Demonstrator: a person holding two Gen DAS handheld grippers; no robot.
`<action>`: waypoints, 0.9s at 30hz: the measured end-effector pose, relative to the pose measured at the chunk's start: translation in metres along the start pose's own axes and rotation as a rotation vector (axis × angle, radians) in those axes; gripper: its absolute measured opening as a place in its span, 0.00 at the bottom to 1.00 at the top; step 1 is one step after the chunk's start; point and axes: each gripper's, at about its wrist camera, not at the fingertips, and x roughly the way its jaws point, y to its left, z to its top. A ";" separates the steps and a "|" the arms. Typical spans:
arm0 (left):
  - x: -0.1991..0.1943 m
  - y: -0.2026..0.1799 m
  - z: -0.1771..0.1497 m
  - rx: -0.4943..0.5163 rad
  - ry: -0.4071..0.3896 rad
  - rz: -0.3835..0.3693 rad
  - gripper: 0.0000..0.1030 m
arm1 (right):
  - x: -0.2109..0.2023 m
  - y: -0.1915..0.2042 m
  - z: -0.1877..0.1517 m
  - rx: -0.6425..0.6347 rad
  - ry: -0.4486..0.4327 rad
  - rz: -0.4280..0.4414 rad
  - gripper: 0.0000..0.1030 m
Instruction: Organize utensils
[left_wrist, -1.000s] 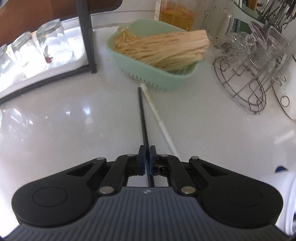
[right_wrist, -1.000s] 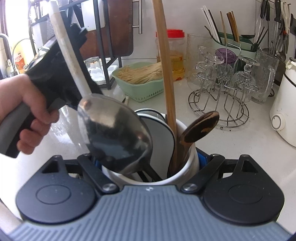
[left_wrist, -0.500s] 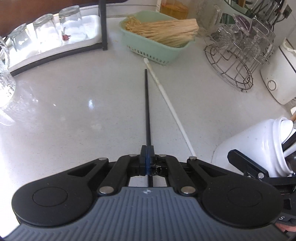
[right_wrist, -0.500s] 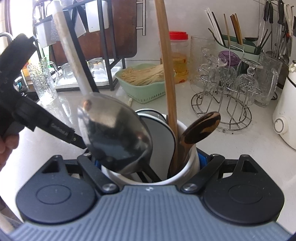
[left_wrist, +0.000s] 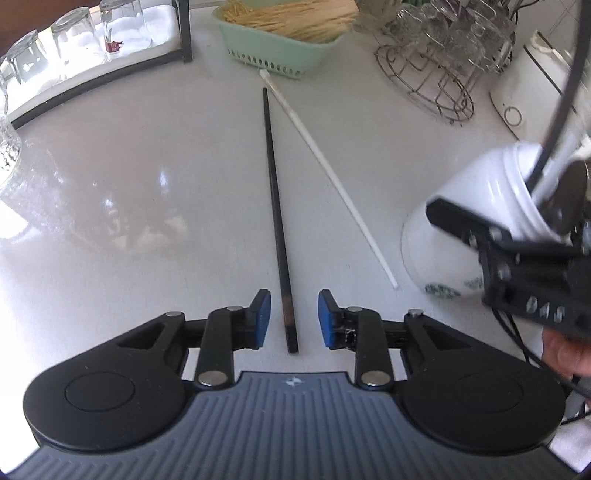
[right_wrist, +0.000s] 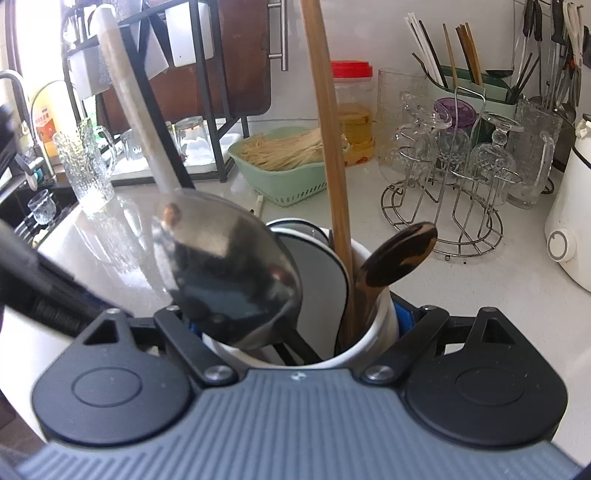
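Released: black chopstick now lies on counter | left gripper opening, pads clear of it | right gripper clamped on white cup

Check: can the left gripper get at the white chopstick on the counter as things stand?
Probably yes. The white chopstick lies bare on the counter, right of the black chopstick between the opening left gripper; only the white holder crowds its near tip.
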 end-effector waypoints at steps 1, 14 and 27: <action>-0.001 -0.002 -0.003 0.002 -0.004 0.010 0.31 | 0.000 0.000 0.000 0.001 0.000 0.001 0.88; 0.007 -0.014 -0.019 -0.016 -0.078 0.131 0.24 | 0.001 -0.002 0.001 -0.005 0.006 0.013 0.88; -0.018 -0.012 -0.019 -0.024 -0.042 0.112 0.06 | -0.002 -0.001 -0.002 -0.003 -0.015 0.013 0.88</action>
